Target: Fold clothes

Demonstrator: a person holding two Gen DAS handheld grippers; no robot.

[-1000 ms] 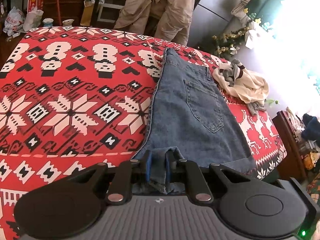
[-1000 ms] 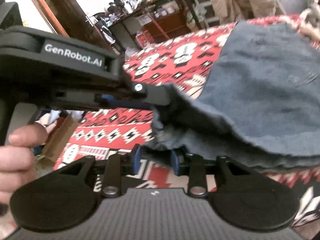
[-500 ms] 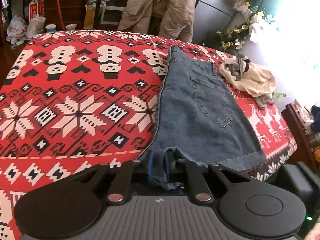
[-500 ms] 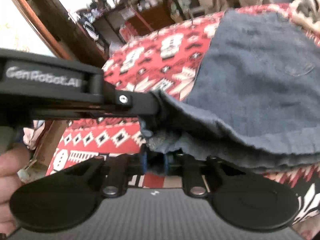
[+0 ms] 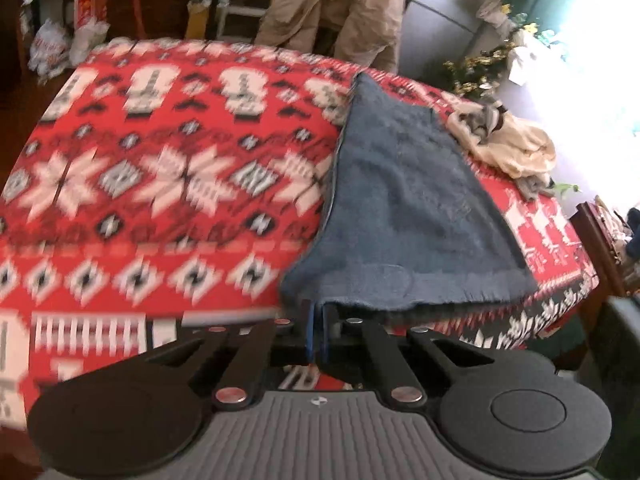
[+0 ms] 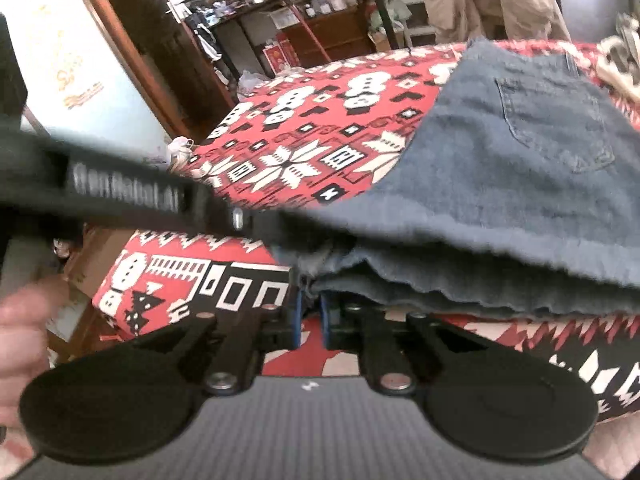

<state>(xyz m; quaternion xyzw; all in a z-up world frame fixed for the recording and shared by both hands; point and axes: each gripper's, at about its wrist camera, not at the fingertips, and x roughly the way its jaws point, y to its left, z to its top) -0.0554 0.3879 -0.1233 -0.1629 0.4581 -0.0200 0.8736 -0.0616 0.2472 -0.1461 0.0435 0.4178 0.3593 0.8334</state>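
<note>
Gripping the near hem of the denim shorts (image 5: 404, 208), the left tongs (image 5: 317, 330) are closed together on the frayed edge. The right tongs (image 6: 309, 322) have just been closing, and the same hem lies between their blue pads and seems pinched there, a little to the side of the left pair. In the right wrist view the left device crosses the picture at the hem, so the two grips stand just beside each other. The person's hand (image 6: 20, 332) shows at the left edge of that view.

The step in hand seems to be the start of a fold: both corners of the hem are taken, and the edge is raised a little from the surface. The next move probably calls for carrying this hem forward over the shorts toward the waistband, with both hands level so that the cloth does not twist.

The shorts lie lengthwise on a red patterned cover (image 5: 168, 168) with snowmen and snowflakes, the back pocket (image 6: 556, 124) facing up. Beyond the shorts, a cream garment (image 5: 516, 152) lies crumpled near the far edge. Farther back a beige jacket (image 5: 340, 8) hangs, and shelves with many things stand along the wall.
</note>
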